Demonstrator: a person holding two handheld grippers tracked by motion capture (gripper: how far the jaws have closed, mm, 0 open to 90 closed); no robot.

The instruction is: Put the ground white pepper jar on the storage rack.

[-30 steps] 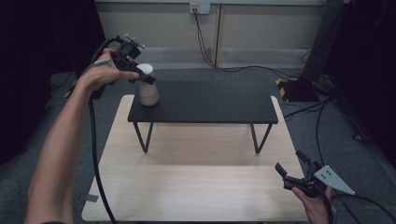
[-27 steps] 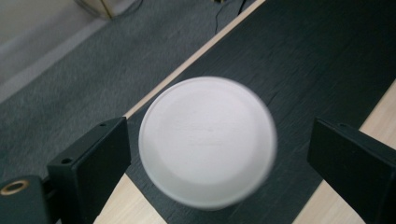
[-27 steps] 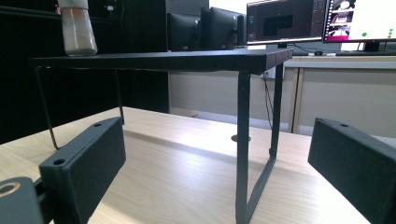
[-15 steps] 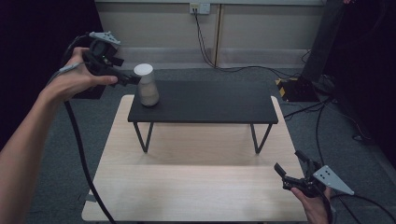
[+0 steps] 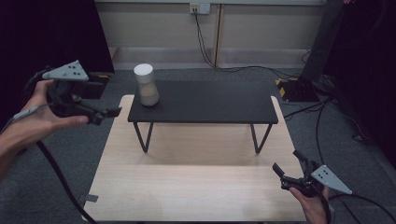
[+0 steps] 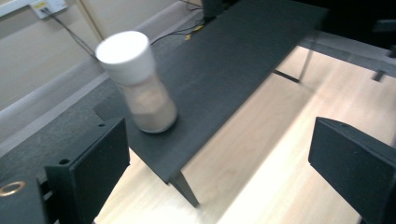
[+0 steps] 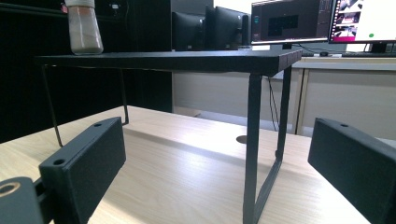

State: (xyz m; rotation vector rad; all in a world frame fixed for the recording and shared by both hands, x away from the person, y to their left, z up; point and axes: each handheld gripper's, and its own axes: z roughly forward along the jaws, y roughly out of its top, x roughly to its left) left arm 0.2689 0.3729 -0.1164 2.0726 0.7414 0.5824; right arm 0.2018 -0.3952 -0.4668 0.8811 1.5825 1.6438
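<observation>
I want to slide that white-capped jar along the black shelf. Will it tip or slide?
The jar looks tall and narrow, so a push near its white cap would probably tip it. Its filling seems to sit in the lower part, which may steady it. It stands near the end of the black shelf, so pushing outward risks a fall.

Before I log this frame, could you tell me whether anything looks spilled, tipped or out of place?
Nothing stands out. The jar stands upright with its white lid on, near the left end of the black shelf, with no spill. Both the left gripper and right gripper are open, holding nothing.

Jar (image 6: pixel 137 84) blurred — contents unclear; monitors (image 7: pixel 327 21) cropped.
</observation>
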